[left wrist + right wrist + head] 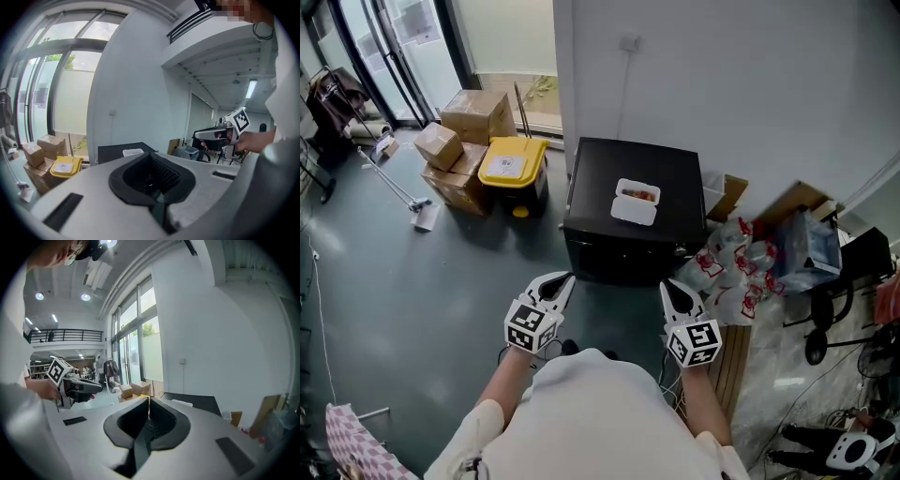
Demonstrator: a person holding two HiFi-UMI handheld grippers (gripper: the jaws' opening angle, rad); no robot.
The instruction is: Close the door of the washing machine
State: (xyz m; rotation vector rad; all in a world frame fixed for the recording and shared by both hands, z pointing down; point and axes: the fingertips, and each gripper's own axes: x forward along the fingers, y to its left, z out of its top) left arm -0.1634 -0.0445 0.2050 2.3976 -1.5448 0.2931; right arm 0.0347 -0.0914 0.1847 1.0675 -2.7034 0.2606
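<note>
Washing machine (600, 202), black, box-shaped: front flush, nothing swung open, so closing looks complete; left claw (566, 277) and right claw (667, 283), each pinched together on nothing, hover just before it.

A stack of cardboard boxes (461, 141) stands on the grey floor (412, 300) near the glass doors (389, 56); a yellow-lidded bin (514, 167) sits just beside the boxes, on their right; a long-handled mop (394, 185) lies on the floor to their left; a white food container (636, 202), with red contents showing at its far end, lies right of the bin; a wall socket (629, 43) is mounted above, with a cable (622, 94) hanging from it; white plastic bags with red print (733, 272) are heaped at right, beside a blue bag (811, 246), flattened cardboard (792, 199) and a black chair (839, 281); a checked cloth (352, 442) occupies the lower left corner.
</note>
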